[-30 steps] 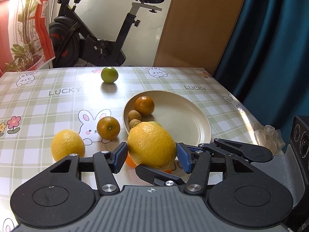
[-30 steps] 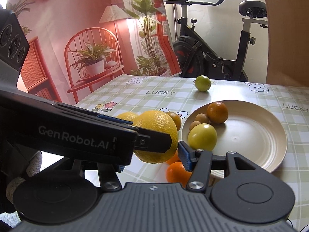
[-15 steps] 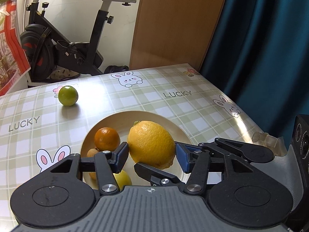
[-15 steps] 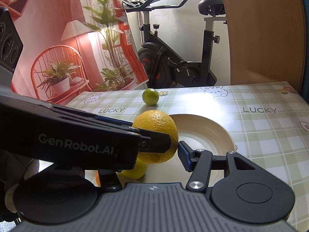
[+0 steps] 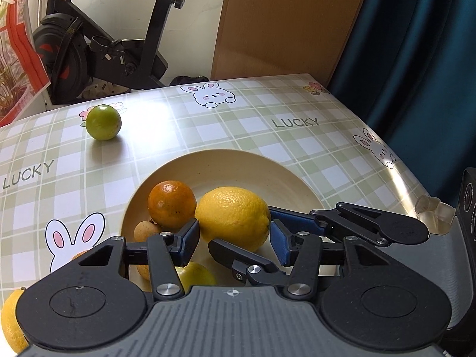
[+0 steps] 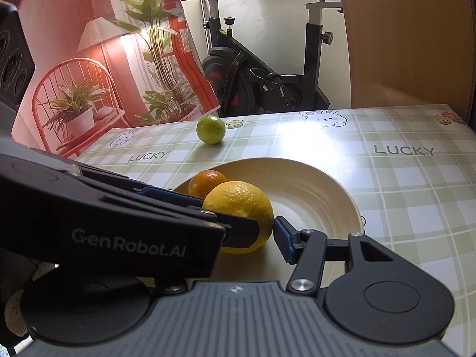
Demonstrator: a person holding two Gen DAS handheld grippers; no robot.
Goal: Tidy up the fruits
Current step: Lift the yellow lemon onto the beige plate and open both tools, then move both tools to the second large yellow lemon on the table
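A large yellow lemon (image 5: 233,217) (image 6: 238,205) sits between the blue pads of both grippers, low over the cream plate (image 5: 267,172) (image 6: 321,184). I cannot tell whether it rests on the plate. My left gripper (image 5: 233,238) has a pad against each side of it, and its jaws are closing. My right gripper (image 6: 236,235) crosses in from the right and is shut on the same lemon; its left finger is hidden behind the left gripper's body. An orange (image 5: 172,203) (image 6: 206,182), small brown fruits (image 5: 144,230) and a yellow-green fruit (image 5: 193,276) lie in the plate.
A green lime (image 5: 103,122) (image 6: 210,129) stands alone at the far left of the checked tablecloth. Another lemon (image 5: 10,324) lies at the near left corner. An exercise bike (image 6: 267,68), a wooden panel and a blue curtain (image 5: 416,59) stand behind the table's far and right edges.
Both grippers have carried the lemon to the right, from over the bare table near the plate's edge to low over the plate. The fruits left on the table slid out of view.
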